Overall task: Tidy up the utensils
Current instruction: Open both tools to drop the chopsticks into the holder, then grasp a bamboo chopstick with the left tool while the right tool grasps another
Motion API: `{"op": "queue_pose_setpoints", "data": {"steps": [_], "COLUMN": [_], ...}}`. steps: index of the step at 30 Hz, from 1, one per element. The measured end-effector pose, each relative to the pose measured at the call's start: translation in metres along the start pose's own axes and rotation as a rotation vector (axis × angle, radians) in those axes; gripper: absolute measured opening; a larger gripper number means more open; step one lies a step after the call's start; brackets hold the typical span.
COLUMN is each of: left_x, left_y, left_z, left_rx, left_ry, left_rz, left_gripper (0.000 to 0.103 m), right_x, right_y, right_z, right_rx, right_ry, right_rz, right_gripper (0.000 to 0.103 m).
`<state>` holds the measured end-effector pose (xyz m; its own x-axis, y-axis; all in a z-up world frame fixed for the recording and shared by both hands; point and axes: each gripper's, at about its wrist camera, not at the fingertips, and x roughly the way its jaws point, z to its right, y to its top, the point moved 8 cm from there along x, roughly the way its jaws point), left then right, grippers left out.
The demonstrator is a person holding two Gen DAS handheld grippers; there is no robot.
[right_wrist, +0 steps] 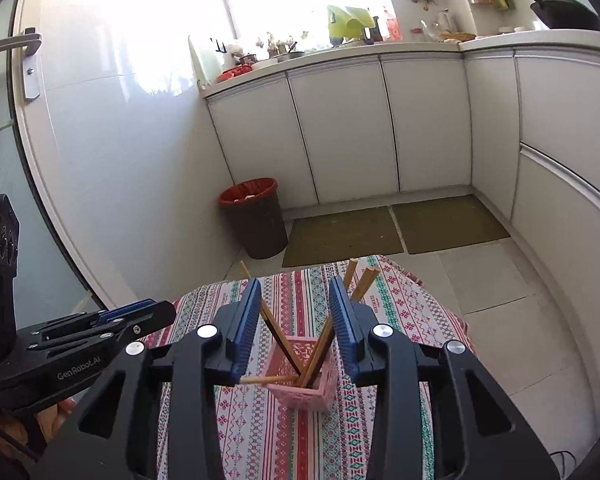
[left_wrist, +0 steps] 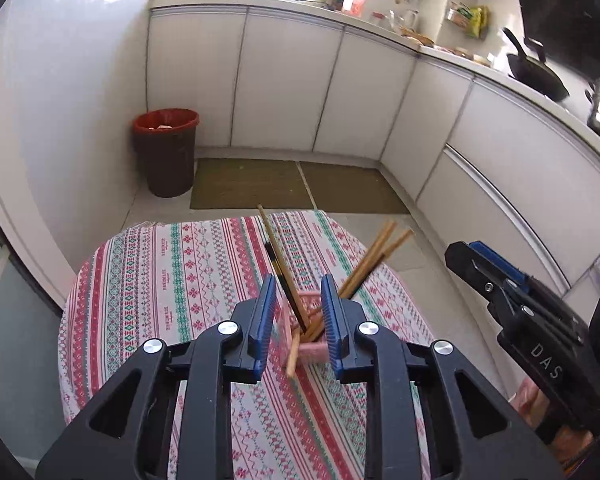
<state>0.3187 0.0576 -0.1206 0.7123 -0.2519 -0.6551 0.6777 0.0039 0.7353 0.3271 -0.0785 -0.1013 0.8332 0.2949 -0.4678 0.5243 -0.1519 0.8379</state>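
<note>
Two black hand-held grippers with blue ribbed pads, both released and grasping nothing: left gripper (left_wrist: pixel 298 320), right gripper (right_wrist: pixel 294 328). No earlier picture is supplied.

Nearest item: small pink perforated plastic holder (right_wrist: pixel 306 384), just ahead of and below both pairs of tips, standing on the table's red, green and white patterned tablecloth (left_wrist: pixel 204 264).

Contents: several wooden chopsticks (left_wrist: pixel 374 258), one with a dark tip, splayed left and right out of the holder; one blurred stick (left_wrist: pixel 293 354) hangs over the near rim.

Step judged: chopsticks being dropped into the holder. Next move likely calls for seating the overhanging stick upright.

Beyond the table: red-rimmed brown bin (left_wrist: pixel 166 152).
</note>
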Motion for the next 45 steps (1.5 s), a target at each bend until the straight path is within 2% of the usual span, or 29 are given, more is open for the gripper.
{"op": "queue_pose_setpoints", "data": {"steps": [4, 7, 9, 13, 15, 21, 25, 31, 37, 41, 45], "left_x": [-0.014, -0.025, -0.029, -0.033, -0.03, -0.016, -0.004, 0.045, 0.093, 0.117, 0.136], "left_y": [-0.018, -0.03, -0.039, -0.058, -0.07, -0.102, -0.121, -0.17, -0.201, -0.209, -0.218], "left_z": [0.009, 0.013, 0.016, 0.023, 0.029, 0.05, 0.063, 0.086, 0.099, 0.106, 0.11], "left_rx": [0.045, 0.064, 0.078, 0.108, 0.126, 0.206, 0.235, 0.319, 0.265, 0.22, 0.225], "left_ry": [0.021, 0.037, 0.041, 0.053, 0.05, 0.047, 0.028, -0.03, -0.076, -0.082, -0.03], "left_rz": [0.003, -0.001, -0.009, -0.022, -0.047, -0.136, -0.194, -0.414, -0.607, -0.677, -0.721], "left_gripper": [0.05, 0.052, 0.055, 0.075, 0.079, 0.084, 0.092, 0.095, 0.095, 0.095, 0.093], "right_x": [-0.019, -0.034, -0.043, -0.062, -0.07, -0.093, -0.109, -0.127, -0.137, -0.145, -0.147], "right_y": [-0.018, -0.035, -0.046, -0.069, -0.082, -0.116, -0.14, -0.181, -0.202, -0.206, -0.209], "right_z": [0.006, 0.015, 0.023, 0.035, 0.039, 0.053, 0.071, 0.101, 0.121, 0.13, 0.133], "right_rx": [-0.014, -0.006, 0.008, 0.024, 0.01, -0.024, -0.001, 0.033, 0.096, 0.112, 0.1], "right_ry": [-0.036, -0.068, -0.086, -0.116, -0.129, -0.176, -0.196, -0.21, -0.188, -0.191, -0.216], "right_rz": [-0.011, -0.019, -0.025, -0.037, -0.052, -0.089, -0.125, -0.204, -0.232, -0.212, -0.224], "right_gripper": [0.06, 0.074, 0.079, 0.09, 0.093, 0.094, 0.095, 0.095, 0.095, 0.095, 0.095]}}
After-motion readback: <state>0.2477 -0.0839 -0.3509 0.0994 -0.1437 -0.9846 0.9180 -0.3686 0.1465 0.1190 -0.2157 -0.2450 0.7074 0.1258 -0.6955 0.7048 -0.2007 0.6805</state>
